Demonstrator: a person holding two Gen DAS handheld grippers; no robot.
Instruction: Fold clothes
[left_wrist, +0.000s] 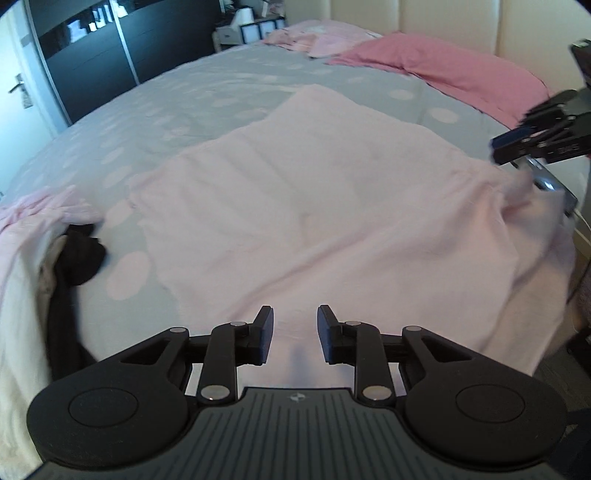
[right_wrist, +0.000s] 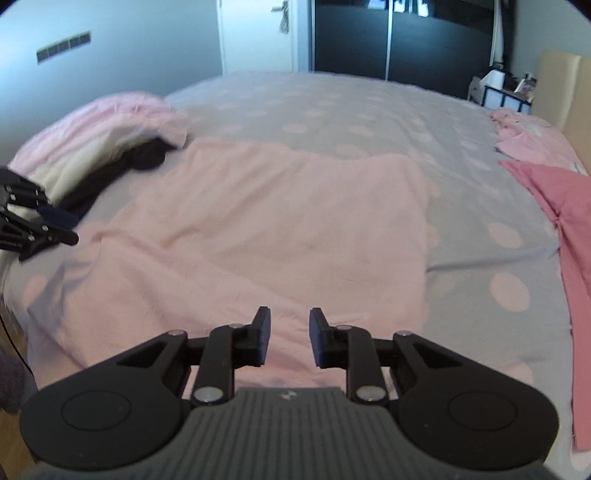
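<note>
Right now my left claw (left_wrist: 295, 334) hangs over the near edge of the pale pink cloth (left_wrist: 314, 206). Its two fingers stand apart with a gap, and nothing is pinched between them. The cloth spreads away from this claw toward twelve o'clock, lying flat on the grey bed cover (left_wrist: 184, 103) with its pale round spots.

My right claw (right_wrist: 290, 338) is let go too, fingers apart, nothing in the gap. From it the same pink cloth (right_wrist: 280, 221) also lies at twelve o'clock, reaching from just under the fingertips out across the bed. Both claws point down at a slant toward the cloth.

From the left claw's camera, my right claw (left_wrist: 506, 147) shows at two o'clock, above the far corner of the cloth, which looks bunched and blurry there. From the right claw's camera, my left claw (right_wrist: 62, 227) peeks in at nine o'clock.

A heap of clothes (right_wrist: 110, 144), pink, cream and black, sits at ten o'clock of the right claw, touching the cloth's far left corner. A darker pink sheet (right_wrist: 554, 206) lies at two o'clock, apart from the cloth. Black wardrobe doors (right_wrist: 406, 40) stand beyond the bed.
</note>
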